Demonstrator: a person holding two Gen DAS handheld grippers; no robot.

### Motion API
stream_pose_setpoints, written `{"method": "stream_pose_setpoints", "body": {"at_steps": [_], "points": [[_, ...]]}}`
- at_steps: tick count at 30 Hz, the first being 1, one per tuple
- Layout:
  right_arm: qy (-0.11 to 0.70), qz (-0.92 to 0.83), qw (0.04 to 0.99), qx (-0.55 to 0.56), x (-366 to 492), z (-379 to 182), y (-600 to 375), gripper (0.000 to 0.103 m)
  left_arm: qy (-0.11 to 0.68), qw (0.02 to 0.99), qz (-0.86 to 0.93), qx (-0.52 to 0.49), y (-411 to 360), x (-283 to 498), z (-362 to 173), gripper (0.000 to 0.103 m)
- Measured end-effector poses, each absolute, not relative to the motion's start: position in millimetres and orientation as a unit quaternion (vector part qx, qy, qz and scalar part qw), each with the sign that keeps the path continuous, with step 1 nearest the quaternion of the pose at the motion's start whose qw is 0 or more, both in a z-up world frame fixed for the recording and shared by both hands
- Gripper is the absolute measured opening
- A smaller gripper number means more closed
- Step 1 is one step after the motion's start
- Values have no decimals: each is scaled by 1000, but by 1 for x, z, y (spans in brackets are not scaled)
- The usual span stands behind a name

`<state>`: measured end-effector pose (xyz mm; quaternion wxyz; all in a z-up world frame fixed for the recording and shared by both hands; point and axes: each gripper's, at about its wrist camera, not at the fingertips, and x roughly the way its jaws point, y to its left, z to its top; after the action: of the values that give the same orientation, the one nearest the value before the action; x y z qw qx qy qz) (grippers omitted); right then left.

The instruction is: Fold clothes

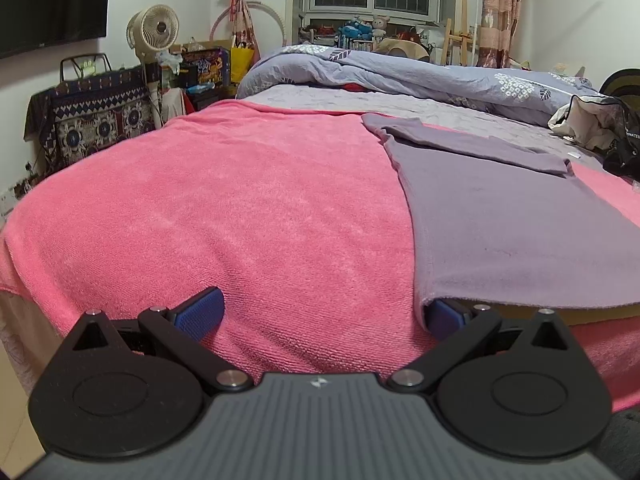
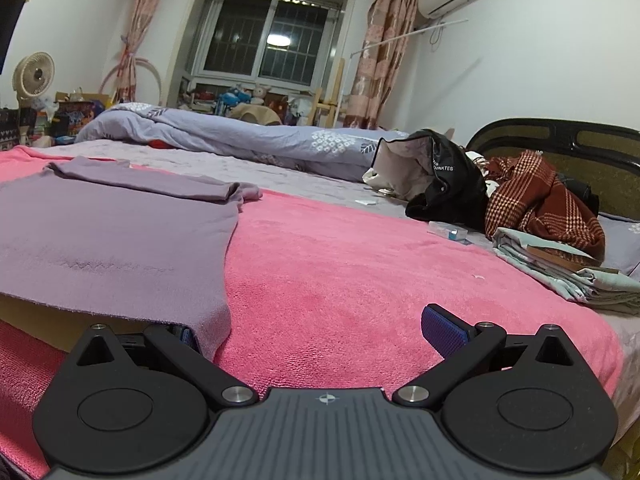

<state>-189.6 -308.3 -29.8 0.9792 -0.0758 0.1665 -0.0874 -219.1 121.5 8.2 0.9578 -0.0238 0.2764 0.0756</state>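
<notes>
A: Where is the garment?

B: A purple top (image 1: 500,220) lies flat on a pink towel (image 1: 240,208) spread over the bed, one sleeve folded across its far end. Its near hem hangs at the bed's edge, draped over the inner finger of each gripper.

A: And the left gripper (image 1: 320,316)?

B: Spread wide. Its left finger (image 1: 200,312) stands clear over the towel; its right one is half hidden under the hem's corner. Nothing is pinched between them.

A: The right gripper (image 2: 312,328)?

B: Also wide apart. The hem's other corner covers most of its left finger, and the right finger (image 2: 442,330) is bare above the towel, holding nothing.

A: Beyond the fingers?

B: A grey-blue duvet (image 2: 248,140) bunched across the bed, and to the right a black bag (image 2: 448,176), a red plaid cloth (image 2: 536,200) and folded pale linen (image 2: 580,276).
</notes>
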Motion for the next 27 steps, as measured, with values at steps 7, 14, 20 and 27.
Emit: {"method": "stream_pose_setpoints", "body": {"at_steps": [7, 14, 20, 27], "points": [[170, -87, 980, -62, -189, -29, -311, 103, 248, 966, 50, 50, 100, -222, 8, 103], [171, -89, 980, -56, -186, -31, -305, 103, 218, 970, 50, 97, 87, -218, 3, 103], [172, -88, 980, -55, -187, -28, -307, 103, 199, 968, 81, 129, 79, -205, 2, 103], [175, -82, 981, -31, -189, -15, -316, 103, 222, 969, 93, 50, 108, -207, 10, 103]]}}
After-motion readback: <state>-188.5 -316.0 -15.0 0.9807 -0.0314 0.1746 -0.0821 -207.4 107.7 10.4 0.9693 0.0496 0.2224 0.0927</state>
